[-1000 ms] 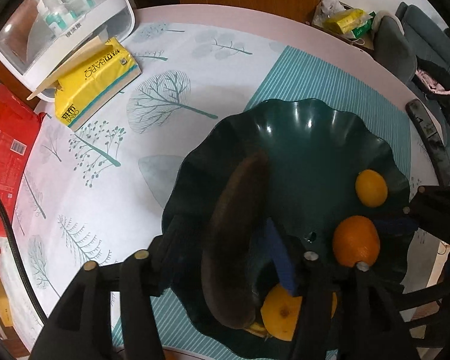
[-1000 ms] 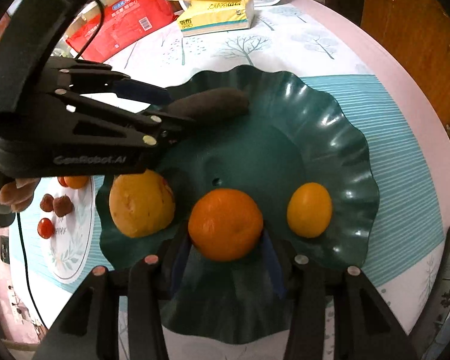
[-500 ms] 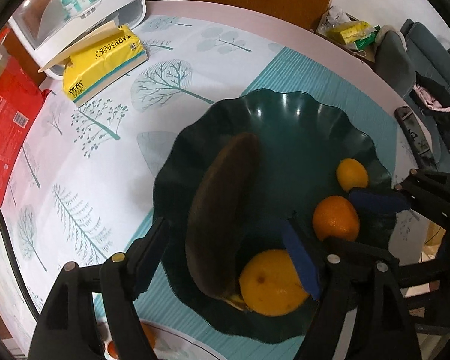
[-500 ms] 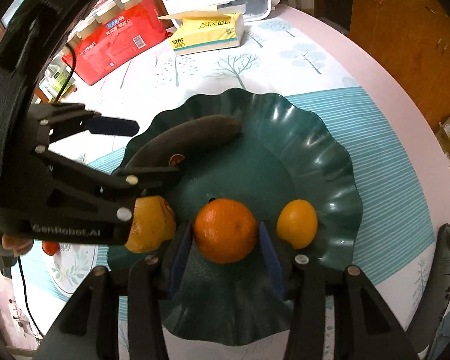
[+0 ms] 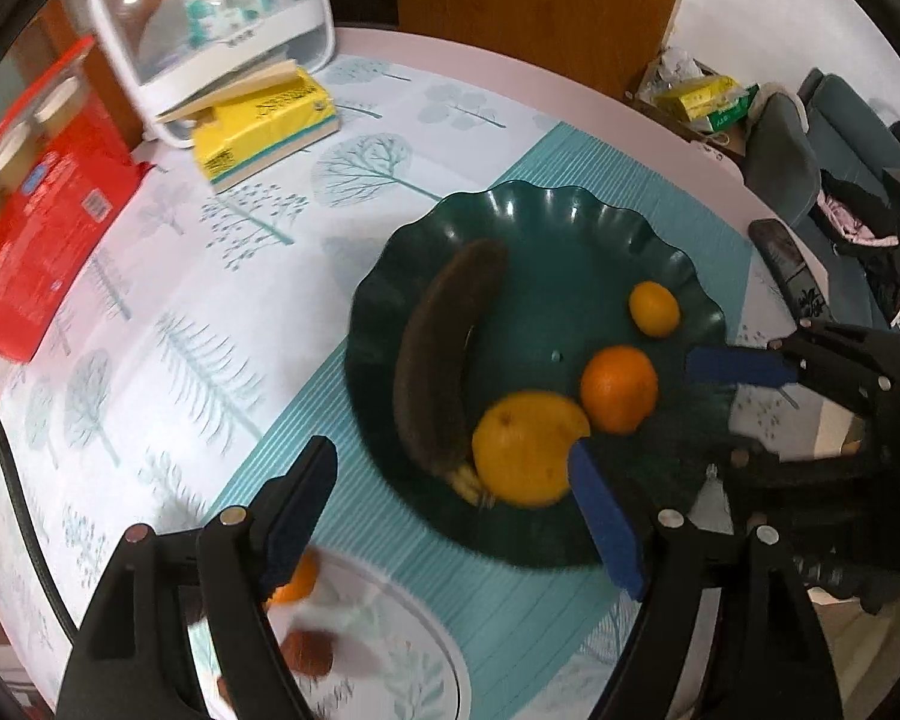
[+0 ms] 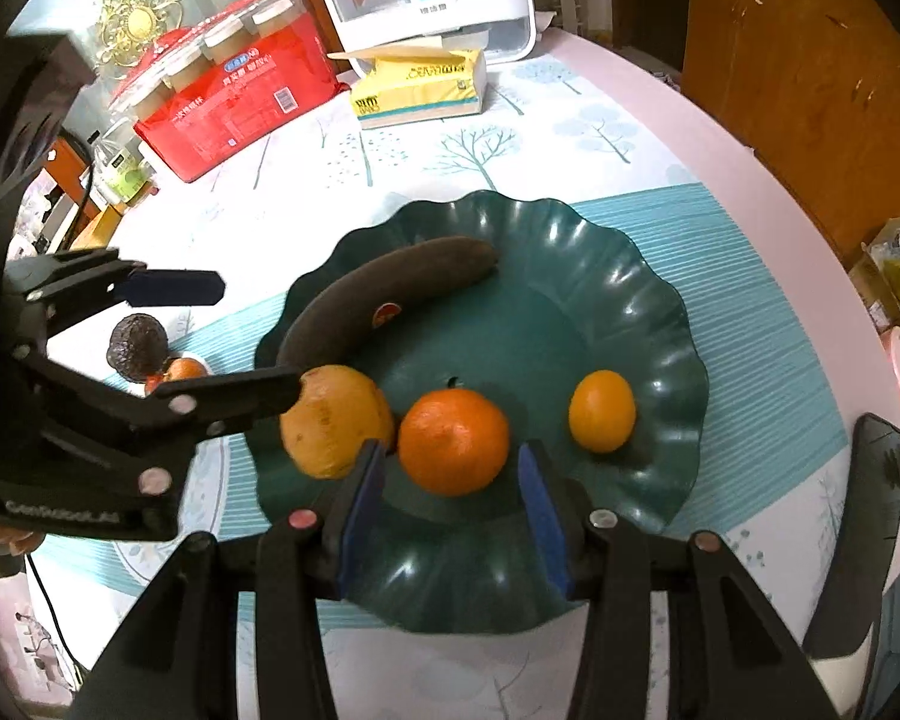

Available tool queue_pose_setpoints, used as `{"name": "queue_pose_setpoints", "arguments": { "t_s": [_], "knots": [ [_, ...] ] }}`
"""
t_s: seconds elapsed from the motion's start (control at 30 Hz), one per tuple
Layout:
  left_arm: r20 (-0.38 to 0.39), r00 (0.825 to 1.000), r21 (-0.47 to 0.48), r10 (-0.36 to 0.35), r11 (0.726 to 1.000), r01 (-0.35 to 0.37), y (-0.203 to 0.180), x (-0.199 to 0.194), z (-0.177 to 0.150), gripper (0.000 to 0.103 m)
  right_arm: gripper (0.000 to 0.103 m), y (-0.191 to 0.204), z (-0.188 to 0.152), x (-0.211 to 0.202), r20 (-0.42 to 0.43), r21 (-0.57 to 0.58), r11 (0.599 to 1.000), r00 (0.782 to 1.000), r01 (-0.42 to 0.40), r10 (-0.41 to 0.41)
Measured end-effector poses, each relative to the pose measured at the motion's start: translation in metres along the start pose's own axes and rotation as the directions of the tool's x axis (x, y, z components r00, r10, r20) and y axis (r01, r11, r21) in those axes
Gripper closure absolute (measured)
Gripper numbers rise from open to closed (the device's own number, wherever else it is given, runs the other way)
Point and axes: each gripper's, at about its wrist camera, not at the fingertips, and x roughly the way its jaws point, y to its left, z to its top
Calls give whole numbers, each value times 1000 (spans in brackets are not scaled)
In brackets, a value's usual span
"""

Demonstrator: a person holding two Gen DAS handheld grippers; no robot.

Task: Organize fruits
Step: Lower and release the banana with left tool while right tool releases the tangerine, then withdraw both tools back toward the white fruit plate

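A dark green wavy bowl holds a blackened banana, a large yellow-orange fruit, an orange and a small citrus. My left gripper hovers over the bowl's near-left rim, its jaws opening with nothing gripped. My right gripper stands open above the bowl's other side. The orange lies lower, framed between its blue pads without touching them.
A white plate beside the bowl carries a small orange, a dark avocado-like fruit and reddish pieces. Farther back are a yellow tissue pack, a red package and a white box. A dark remote lies by the table edge.
My left gripper let go of the banana, opened wider and pulled back up and away toward the white plate. My right gripper rose; the orange stayed in the bowl and looks smaller.
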Motion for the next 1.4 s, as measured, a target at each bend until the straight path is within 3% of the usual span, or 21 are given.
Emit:
{"name": "queue_pose_setpoints", "arguments": {
  "t_s": [0.23,0.47,0.67,0.9,1.0,1.1,1.2,1.4],
  "knots": [
    [27,999,-81,42,996,-39,27,-43,-55,22,56,25,-13,-25,35,-8,1000,999,24,-24],
    [41,992,-181,118,977,-109,77,-89,-117,22,56,76,-21,-40,50,-65,998,999,3,0],
    [57,971,-247,232,945,-212,131,-135,-162,22,56,137,-14,-47,59,-161,986,997,-31,42],
    [63,942,-336,328,896,-290,195,-174,-182,22,56,202,26,-55,66,-282,957,993,-73,95],
    [55,942,-377,332,880,-289,219,-175,-181,22,55,221,44,-52,65,-328,942,993,-73,99],
    [44,943,-416,330,864,-283,240,-164,-176,22,44,239,61,-44,70,-378,924,992,-67,101],
    [15,955,-448,297,856,-259,256,-132,-169,22,34,251,73,-26,71,-412,909,993,-59,97],
    [-50,971,-445,232,866,-230,259,-67,-161,22,33,260,84,31,-26,-418,903,995,-102,100]
  ]
}}
